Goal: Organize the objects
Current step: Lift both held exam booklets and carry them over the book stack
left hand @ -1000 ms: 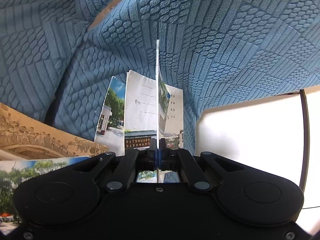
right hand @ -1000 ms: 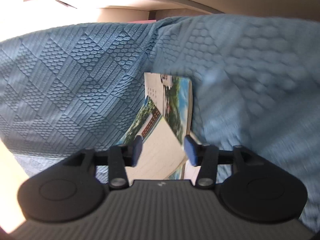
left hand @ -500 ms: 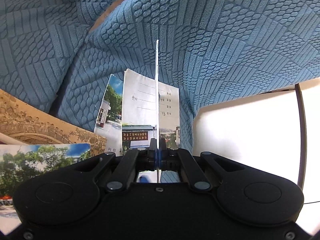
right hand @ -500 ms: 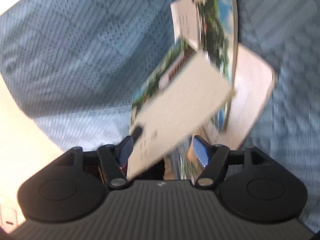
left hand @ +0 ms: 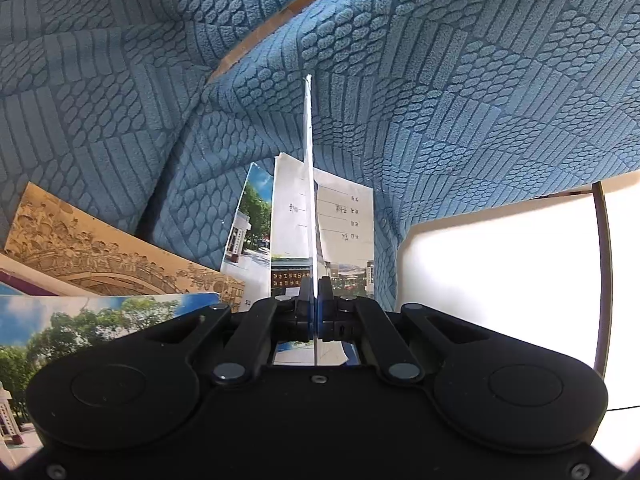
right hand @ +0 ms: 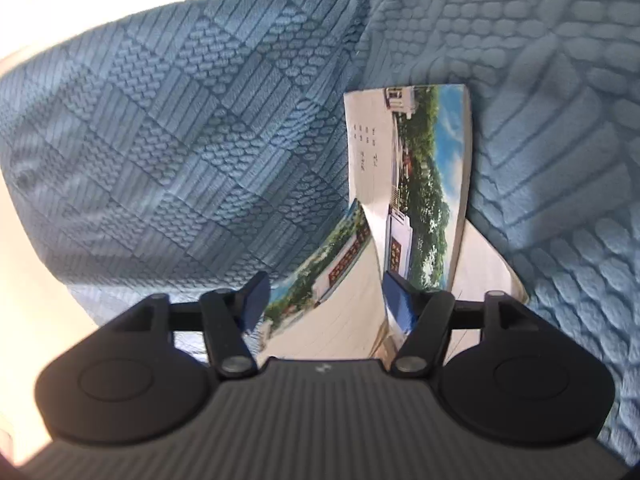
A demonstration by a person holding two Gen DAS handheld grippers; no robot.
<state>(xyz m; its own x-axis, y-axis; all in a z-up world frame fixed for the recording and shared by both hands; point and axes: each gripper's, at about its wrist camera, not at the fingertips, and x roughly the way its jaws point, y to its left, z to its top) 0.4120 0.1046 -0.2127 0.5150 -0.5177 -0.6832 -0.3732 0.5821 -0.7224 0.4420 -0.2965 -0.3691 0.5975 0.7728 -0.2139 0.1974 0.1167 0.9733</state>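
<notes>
My left gripper (left hand: pixel 314 292) is shut on a thin postcard (left hand: pixel 308 168) that stands upright, seen edge-on. Under it a few postcards lie fanned on the blue textured blanket (left hand: pixel 460 92): a white-backed card (left hand: pixel 344 220) and a photo card with a gate (left hand: pixel 250 228). In the right wrist view my right gripper (right hand: pixel 326 300) has its jaws apart and closing. A white-backed card with a picture strip (right hand: pixel 340 300) lies between the fingers, and the pads do not visibly press on it. Beyond it sits a stack of photo postcards (right hand: pixel 420 184).
A brown engraved-look card (left hand: pixel 92 248) and a tree-and-sky photo card (left hand: pixel 80 332) lie at the left. A bright white surface with a dark rim (left hand: pixel 500 272) is at the right. A tan wooden edge (left hand: pixel 280 20) shows through a fold of the blanket.
The right gripper swung close over the cards half a second ago, then drew back; its jaws widened and now stand narrower. More of the tree photo card shows at lower left in the left view.
</notes>
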